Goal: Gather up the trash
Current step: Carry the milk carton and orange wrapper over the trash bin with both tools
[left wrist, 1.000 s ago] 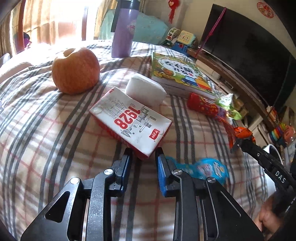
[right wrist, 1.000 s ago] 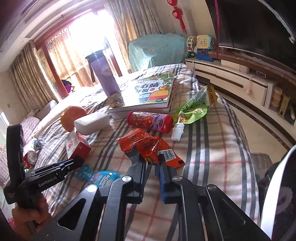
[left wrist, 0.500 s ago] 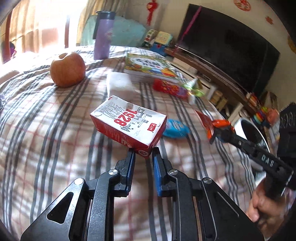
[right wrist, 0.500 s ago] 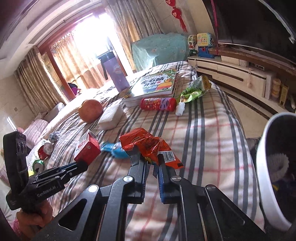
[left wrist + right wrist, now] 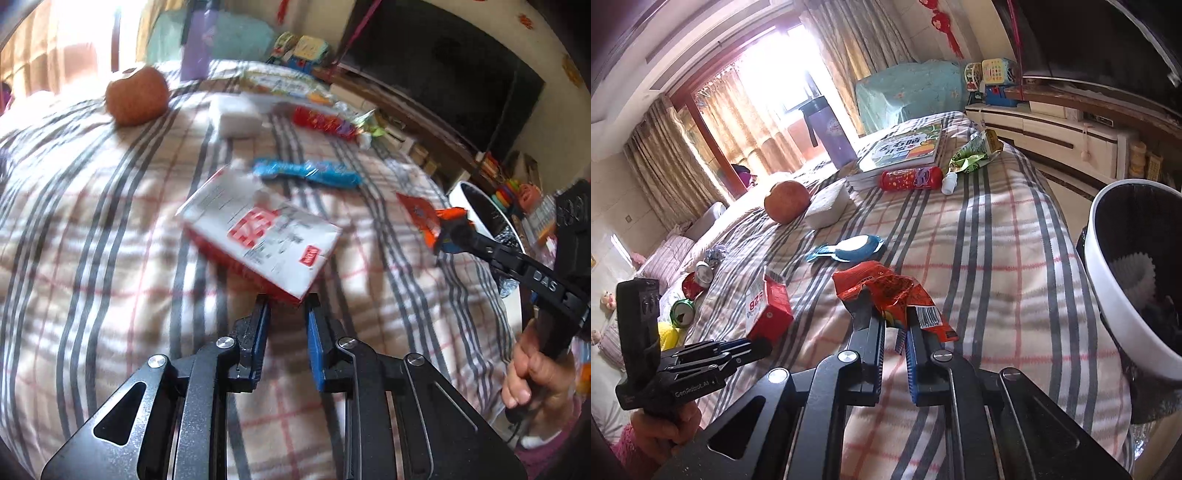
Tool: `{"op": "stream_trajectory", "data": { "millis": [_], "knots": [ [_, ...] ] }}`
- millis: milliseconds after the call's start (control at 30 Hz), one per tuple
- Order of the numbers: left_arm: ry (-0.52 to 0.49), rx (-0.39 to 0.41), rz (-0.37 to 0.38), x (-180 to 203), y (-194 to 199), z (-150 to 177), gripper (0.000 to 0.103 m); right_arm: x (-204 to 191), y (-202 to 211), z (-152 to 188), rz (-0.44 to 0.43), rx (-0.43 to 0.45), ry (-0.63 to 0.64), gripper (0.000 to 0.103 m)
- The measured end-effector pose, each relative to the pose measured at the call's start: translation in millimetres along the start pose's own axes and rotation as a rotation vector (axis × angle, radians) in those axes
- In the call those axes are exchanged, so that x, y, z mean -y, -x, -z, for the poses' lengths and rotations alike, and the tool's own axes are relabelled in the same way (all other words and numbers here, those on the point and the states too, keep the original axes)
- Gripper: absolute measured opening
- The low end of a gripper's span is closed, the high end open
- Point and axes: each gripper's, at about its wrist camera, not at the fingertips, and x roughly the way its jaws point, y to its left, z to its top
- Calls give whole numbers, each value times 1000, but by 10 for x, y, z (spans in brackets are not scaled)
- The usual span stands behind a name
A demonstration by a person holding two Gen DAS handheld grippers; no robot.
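Left gripper (image 5: 286, 301) is grasping a carton (image 5: 258, 232), apparently by its corner; right gripper (image 5: 895, 321) is clenching a red wrapper (image 5: 886, 291). Next, judging by position: carrying both to the bin (image 5: 1108, 288).

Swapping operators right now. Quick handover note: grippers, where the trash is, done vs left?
Left gripper: shut on the red-and-white carton, lifted off the bed.
Right gripper: shut on the orange snack wrapper, held up near the white bin at the bed's right edge.
Done: bin already holds a paper cup liner and some dark items.
Left: drop both held pieces into the bin. Then the blue wrapper, green packet, red tube and small white bottle on the bed. Apple, book and purple flask probably stay.
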Motion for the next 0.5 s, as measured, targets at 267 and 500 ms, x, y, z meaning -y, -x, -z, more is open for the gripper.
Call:
{"op": "stream_trajectory", "data": {
  "millis": [267, 500],
  "knots": [
    [71, 16, -63, 128, 18, -148, 88, 0, 69, 30, 0, 19, -10, 10],
    [80, 12, -182, 275, -231, -335, 88, 67, 166, 69, 8, 36, -26, 10]
  ]
}}
